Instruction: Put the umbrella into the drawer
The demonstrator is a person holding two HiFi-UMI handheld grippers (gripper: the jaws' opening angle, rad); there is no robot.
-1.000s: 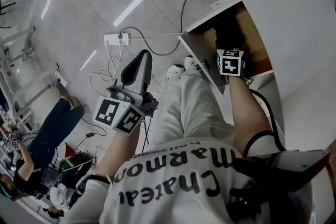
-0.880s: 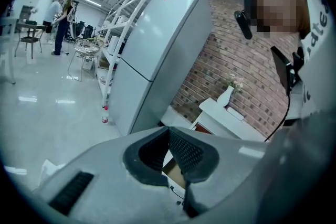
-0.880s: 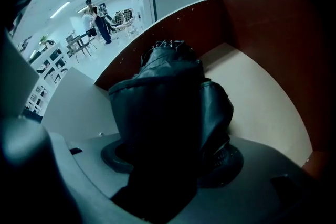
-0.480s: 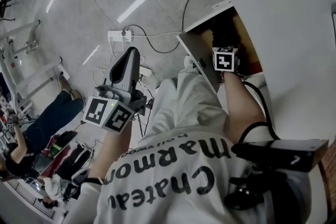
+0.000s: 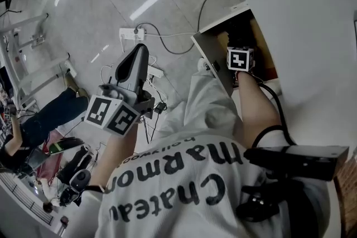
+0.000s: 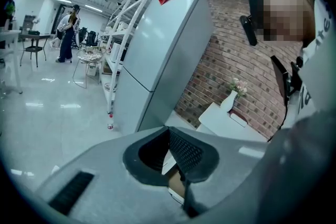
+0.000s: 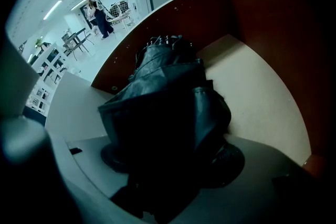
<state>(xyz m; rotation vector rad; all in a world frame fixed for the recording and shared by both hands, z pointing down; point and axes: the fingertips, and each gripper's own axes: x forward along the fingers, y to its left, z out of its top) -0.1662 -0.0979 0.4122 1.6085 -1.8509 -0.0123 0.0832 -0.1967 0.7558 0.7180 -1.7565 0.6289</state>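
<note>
A folded black umbrella [image 7: 168, 97] lies inside the open drawer [image 5: 215, 67], over its pale floor [image 7: 257, 97] and beside the brown wall. My right gripper [image 7: 168, 134] points steeply down into the drawer, its jaws wide and shut on the umbrella's bundled fabric. In the head view only its marker cube and arm show at the drawer's mouth, with the umbrella [image 5: 241, 36] a dark mass beyond. My left gripper [image 5: 133, 61] hangs out over the floor, away from the drawer. Its pads meet with nothing between them in the left gripper view [image 6: 170, 150].
A white tabletop [image 5: 312, 36] runs above the drawer at the right. A power strip [image 5: 131, 34] and loose cables lie on the tiled floor below the left gripper. Someone sits on the floor at the far left [image 5: 39, 125]. A tall grey fridge [image 6: 157, 60] stands ahead.
My left gripper has risen a little over the floor. The right gripper stays in the drawer with the umbrella in its jaws.
</note>
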